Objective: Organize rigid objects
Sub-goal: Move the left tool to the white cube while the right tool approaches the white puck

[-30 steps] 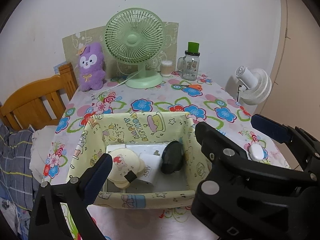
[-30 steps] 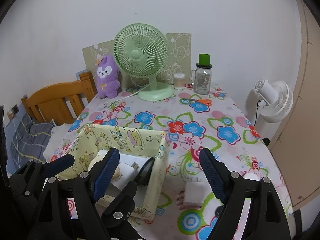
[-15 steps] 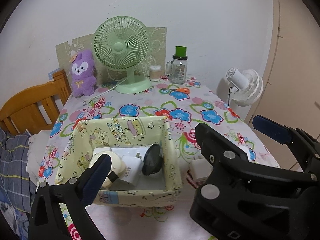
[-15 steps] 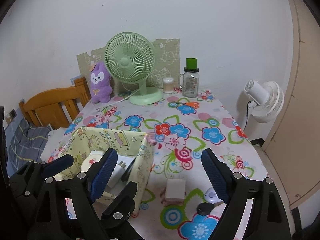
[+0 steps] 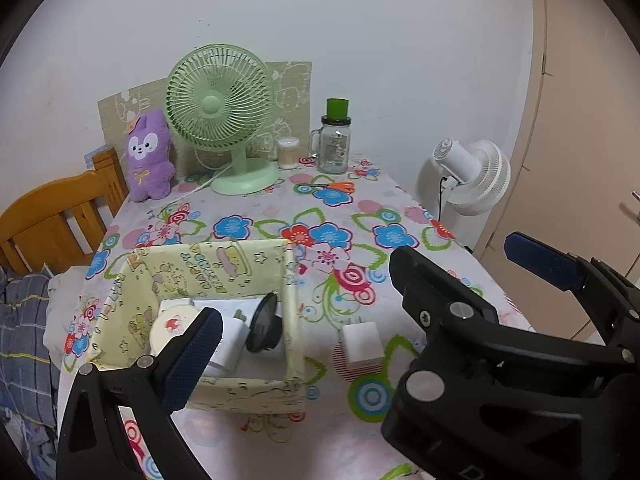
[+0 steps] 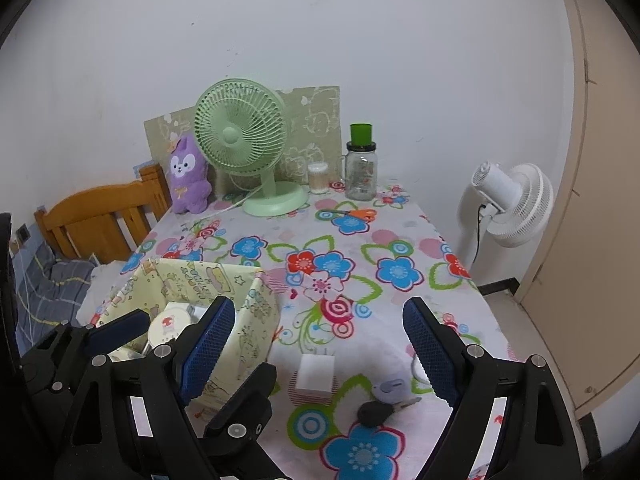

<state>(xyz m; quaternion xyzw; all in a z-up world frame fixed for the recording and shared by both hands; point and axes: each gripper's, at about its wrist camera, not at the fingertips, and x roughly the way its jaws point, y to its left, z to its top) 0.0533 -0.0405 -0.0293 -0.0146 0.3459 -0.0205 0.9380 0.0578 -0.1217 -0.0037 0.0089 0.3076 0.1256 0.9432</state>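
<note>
A yellow fabric bin (image 5: 256, 264) (image 6: 256, 320) sits on the floral table. It holds a round cream case (image 5: 170, 326), a white plug (image 5: 228, 340), a white box and a black disc (image 5: 264, 328). A white charger cube (image 5: 362, 344) (image 6: 316, 372) lies on the cloth right of the bin. A key with a black head and lilac fob (image 6: 386, 398) lies nearer the front. My left gripper (image 5: 360, 304) is open and empty above bin and charger. My right gripper (image 6: 316, 344) is open and empty over the charger.
At the back stand a green desk fan (image 5: 222, 120), a purple plush (image 5: 148, 156), a cotton-swab jar (image 5: 289, 153) and a glass jar with a green lid (image 5: 335, 140). Orange scissors (image 5: 340, 187) lie near them. A white floor fan (image 6: 508, 200) and a wooden bed frame (image 6: 100, 220) flank the table.
Both grippers have pulled back and risen, so the bin looks smaller and further left. The charger cube and key have come into view. Both grippers stay open.
</note>
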